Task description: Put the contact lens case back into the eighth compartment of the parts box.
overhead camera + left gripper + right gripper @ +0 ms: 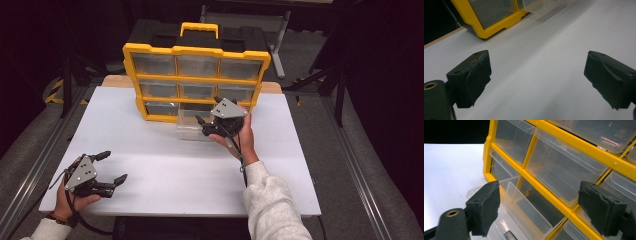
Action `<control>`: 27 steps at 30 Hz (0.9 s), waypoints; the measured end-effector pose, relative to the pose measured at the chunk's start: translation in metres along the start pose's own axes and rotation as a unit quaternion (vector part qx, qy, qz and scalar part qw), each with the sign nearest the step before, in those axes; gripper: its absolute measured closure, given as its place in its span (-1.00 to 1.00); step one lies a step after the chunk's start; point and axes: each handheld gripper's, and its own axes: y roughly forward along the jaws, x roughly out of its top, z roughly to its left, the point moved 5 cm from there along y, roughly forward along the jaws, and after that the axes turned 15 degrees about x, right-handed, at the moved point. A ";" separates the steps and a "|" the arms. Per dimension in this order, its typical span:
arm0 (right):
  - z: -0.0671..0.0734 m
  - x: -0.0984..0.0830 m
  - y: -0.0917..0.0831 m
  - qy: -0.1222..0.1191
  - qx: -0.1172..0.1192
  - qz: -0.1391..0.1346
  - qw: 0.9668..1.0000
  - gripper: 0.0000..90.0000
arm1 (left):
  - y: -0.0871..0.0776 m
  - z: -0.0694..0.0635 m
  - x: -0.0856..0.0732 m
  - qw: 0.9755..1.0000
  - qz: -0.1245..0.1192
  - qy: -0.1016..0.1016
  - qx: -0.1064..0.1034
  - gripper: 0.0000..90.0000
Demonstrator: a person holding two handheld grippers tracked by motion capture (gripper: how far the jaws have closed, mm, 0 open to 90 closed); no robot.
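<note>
A clear plastic drawer [192,124] sticks out of the organiser's [150,50] bottom row, resting on the smooth white worktop [165,165]. The right gripper [209,123] sits before it, padded jaws released. The left gripper [112,169] gapes empty.

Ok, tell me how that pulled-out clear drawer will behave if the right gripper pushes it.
The clear drawer looks thin-walled and empty, so probably light. On the smooth white table it would likely slide easily. Its walls may flex under the right gripper, whose jaws stand open.

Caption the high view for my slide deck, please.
Right gripper, jaws open, at a clear drawer pulled out of the yellow organizer; left gripper open over the white table.
</note>
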 end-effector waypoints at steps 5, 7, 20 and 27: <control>0.007 0.002 -0.009 -0.006 0.007 0.001 1.000 -0.66 | 0.001 -0.001 -0.001 1.000 0.003 -0.004 -0.004 -0.81; 0.009 0.002 -0.013 -0.007 0.000 -0.002 1.000 -0.68 | 0.001 -0.001 -0.001 1.000 0.004 -0.004 -0.004 -0.81; 0.020 -0.009 -0.022 -0.007 0.000 0.001 1.000 -0.73 | 0.001 -0.001 -0.001 1.000 0.004 -0.002 -0.003 -0.81; 0.027 -0.015 -0.027 -0.021 0.010 0.016 1.000 -0.74 | 0.001 -0.002 0.000 1.000 0.001 0.003 -0.006 -0.81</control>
